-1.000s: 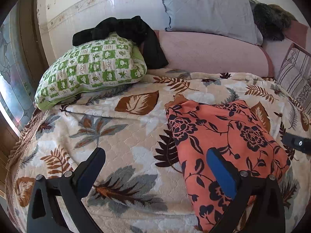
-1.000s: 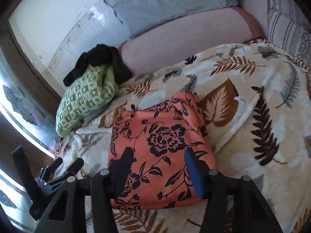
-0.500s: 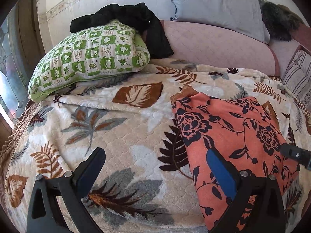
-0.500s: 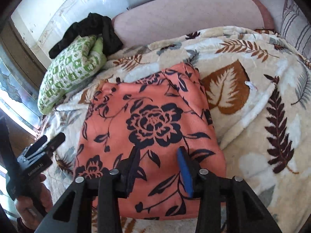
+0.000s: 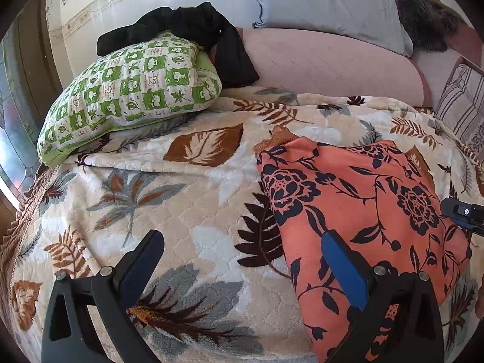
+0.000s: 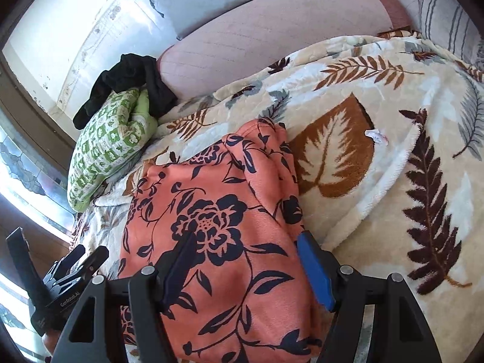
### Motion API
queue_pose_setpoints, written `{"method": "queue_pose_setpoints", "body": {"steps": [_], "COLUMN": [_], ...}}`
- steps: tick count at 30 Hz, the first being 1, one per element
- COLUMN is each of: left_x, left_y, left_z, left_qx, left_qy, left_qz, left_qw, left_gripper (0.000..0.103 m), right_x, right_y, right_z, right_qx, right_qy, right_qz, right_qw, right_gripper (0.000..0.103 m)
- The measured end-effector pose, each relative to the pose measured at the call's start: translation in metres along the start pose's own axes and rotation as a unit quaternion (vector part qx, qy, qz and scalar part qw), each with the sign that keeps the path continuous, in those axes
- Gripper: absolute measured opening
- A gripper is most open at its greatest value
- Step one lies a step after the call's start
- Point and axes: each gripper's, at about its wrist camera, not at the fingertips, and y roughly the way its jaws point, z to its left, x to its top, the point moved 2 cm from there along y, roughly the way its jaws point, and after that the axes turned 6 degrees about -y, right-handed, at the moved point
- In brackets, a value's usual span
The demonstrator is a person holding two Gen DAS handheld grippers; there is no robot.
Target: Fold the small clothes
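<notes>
A small orange garment with dark flower print lies folded flat on the leaf-patterned blanket; it also shows in the right wrist view. My left gripper is open and empty, its right finger over the garment's left edge and its left finger over bare blanket. My right gripper is open over the garment's near right part, jaws astride its right edge, holding nothing. The right gripper's tip shows at the far right of the left wrist view.
A green checked pillow with a black garment on top lies at the back left. A grey pillow and pink bolster lie along the wall. A striped cushion is at right. A window is at left.
Both grippers have moved closer and lower over the garment. The right gripper has shifted toward the garment's right edge and its jaws have spread a little.
</notes>
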Motion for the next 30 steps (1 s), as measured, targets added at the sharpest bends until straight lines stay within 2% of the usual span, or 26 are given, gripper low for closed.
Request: {"method": "queue_pose_setpoints", "body": {"steps": [6,9,14,17,19,20,23,26,29,30], "left_x": [-0.003,-0.004,-0.006,-0.006,-0.007,-0.007,-0.009,-0.013,-0.013,-0.013], "left_y": [0.004,0.006,0.007,0.008,0.008,0.008,0.013,0.021,0.021,0.021], "left_z": [-0.006,-0.008,-0.010,-0.010,-0.010,-0.010,-0.011,-0.013,-0.014,-0.015], "left_qx": [-0.003,-0.016,-0.016,-0.014,-0.014,-0.013,-0.010,-0.013,-0.016,-0.016], "left_qy": [0.006,0.005,0.009,0.009,0.008,0.009,0.013,0.016,0.014,0.015], "left_qz": [0.006,0.012,0.015,0.015,0.016,0.016,0.023,0.034,0.034,0.033], "left_qw": [1.0000,0.9998,0.9997,0.9997,0.9997,0.9997,0.9996,0.9992,0.9992,0.9992], "left_gripper": [0.103,0.103,0.103,0.103,0.103,0.103,0.103,0.103,0.103,0.103], "right_x": [-0.001,0.001,0.002,0.003,0.005,0.005,0.000,-0.012,-0.008,-0.007], "right_y": [0.006,0.004,-0.002,-0.014,-0.022,-0.024,-0.011,0.019,0.017,0.013], "right_z": [-0.023,-0.029,-0.034,-0.027,-0.015,-0.010,0.001,0.001,-0.001,-0.004], "right_qx": [0.016,0.023,0.028,0.044,0.057,0.067,0.093,0.077,0.082,0.092], "right_qy": [0.036,0.043,0.058,0.044,0.025,0.016,0.010,0.015,0.015,0.023], "right_qz": [0.005,-0.001,-0.010,-0.038,-0.053,-0.055,-0.021,0.045,0.040,0.034], "right_qw": [0.999,0.999,0.998,0.997,0.997,0.996,0.995,0.996,0.996,0.995], "right_gripper": [0.072,0.072,0.072,0.072,0.064,0.055,0.048,0.048,0.047,0.051]}}
